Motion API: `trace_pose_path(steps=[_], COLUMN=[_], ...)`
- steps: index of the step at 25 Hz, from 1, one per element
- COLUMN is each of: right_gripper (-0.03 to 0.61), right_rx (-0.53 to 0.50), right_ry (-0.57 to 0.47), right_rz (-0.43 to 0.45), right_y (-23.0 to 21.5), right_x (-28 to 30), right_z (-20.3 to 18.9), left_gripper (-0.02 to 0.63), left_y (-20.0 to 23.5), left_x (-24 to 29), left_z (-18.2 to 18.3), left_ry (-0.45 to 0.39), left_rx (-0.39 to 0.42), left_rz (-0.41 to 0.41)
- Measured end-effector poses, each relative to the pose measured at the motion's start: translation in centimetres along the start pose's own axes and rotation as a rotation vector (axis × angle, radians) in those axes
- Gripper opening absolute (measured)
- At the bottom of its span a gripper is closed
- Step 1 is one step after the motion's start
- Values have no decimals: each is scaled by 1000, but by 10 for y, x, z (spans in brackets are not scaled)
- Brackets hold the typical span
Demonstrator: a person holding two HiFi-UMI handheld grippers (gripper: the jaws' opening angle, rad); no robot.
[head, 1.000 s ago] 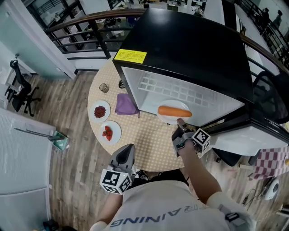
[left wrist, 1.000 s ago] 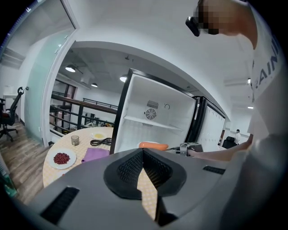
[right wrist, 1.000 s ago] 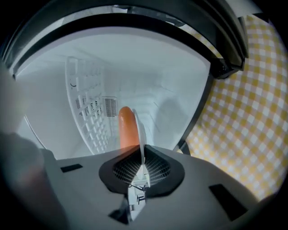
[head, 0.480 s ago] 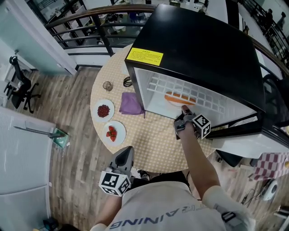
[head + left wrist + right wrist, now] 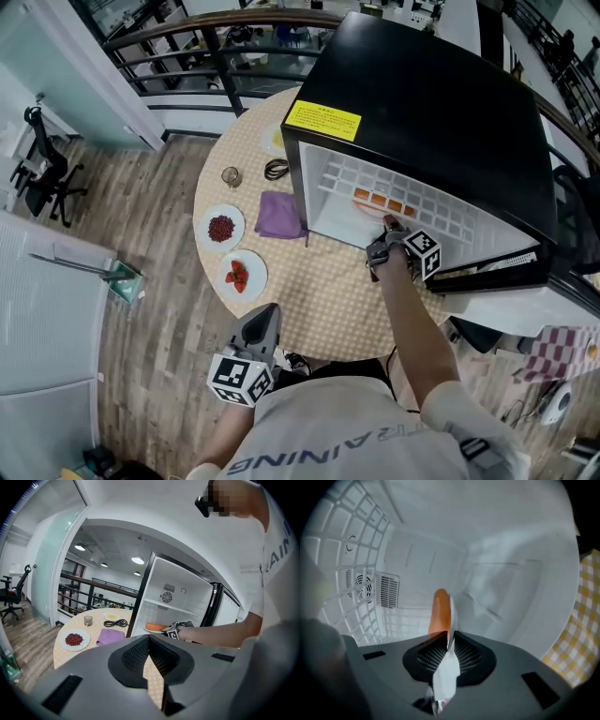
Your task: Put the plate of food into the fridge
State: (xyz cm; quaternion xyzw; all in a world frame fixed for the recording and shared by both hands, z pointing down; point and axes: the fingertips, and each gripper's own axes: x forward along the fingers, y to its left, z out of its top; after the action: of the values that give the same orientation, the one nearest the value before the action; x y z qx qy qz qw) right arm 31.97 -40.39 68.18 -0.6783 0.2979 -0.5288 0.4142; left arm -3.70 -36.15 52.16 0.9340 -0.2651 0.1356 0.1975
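The black fridge (image 5: 422, 94) stands open on the round table (image 5: 319, 300). My right gripper (image 5: 390, 234) reaches into it, shut on the rim of the white plate (image 5: 451, 613) with a carrot (image 5: 439, 611) on it. In the head view the carrot (image 5: 380, 200) shows through the wire shelf (image 5: 422, 208), so the plate is below that shelf. The left gripper view also shows the carrot (image 5: 154, 626) inside the fridge. My left gripper (image 5: 260, 326) hangs low by the person's body at the table's near edge, shut and with nothing in it.
Left of the fridge lie a purple cloth (image 5: 279, 215), a plate of red beans (image 5: 221, 228), a plate of red fruit pieces (image 5: 238, 273), a small glass (image 5: 231, 175) and a black cable (image 5: 276, 169). The fridge door (image 5: 506, 305) swings out to the right. A railing (image 5: 197, 56) runs behind the table.
My right gripper has carried the plate with the carrot from in front of the fridge opening into the fridge, under the wire shelf. The left gripper has stayed put.
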Motion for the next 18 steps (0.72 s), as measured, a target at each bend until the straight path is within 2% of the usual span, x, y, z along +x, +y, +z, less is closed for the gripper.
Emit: trace_pose_path(steps=[3, 7, 11, 18], right_gripper=[51, 80, 140, 166], right_rx=[-95, -223, -403, -700], right_ry=[86, 154, 230, 365], right_rz=[-55, -33, -20, -83], right_y=[-5, -3, 3, -6], right_x=[5, 5, 5, -6], right_z=[-6, -10, -19, -42], left_gripper=[9, 9, 9, 9], left_y=[-4, -4, -4, -5], left_x=[0, 0, -2, -8], left_z=[-4, -6, -6, -4], left_ry=[7, 11, 11, 3], left_rx=[-2, -7, -8, -43], left_rz=[-19, -25, -24, -31])
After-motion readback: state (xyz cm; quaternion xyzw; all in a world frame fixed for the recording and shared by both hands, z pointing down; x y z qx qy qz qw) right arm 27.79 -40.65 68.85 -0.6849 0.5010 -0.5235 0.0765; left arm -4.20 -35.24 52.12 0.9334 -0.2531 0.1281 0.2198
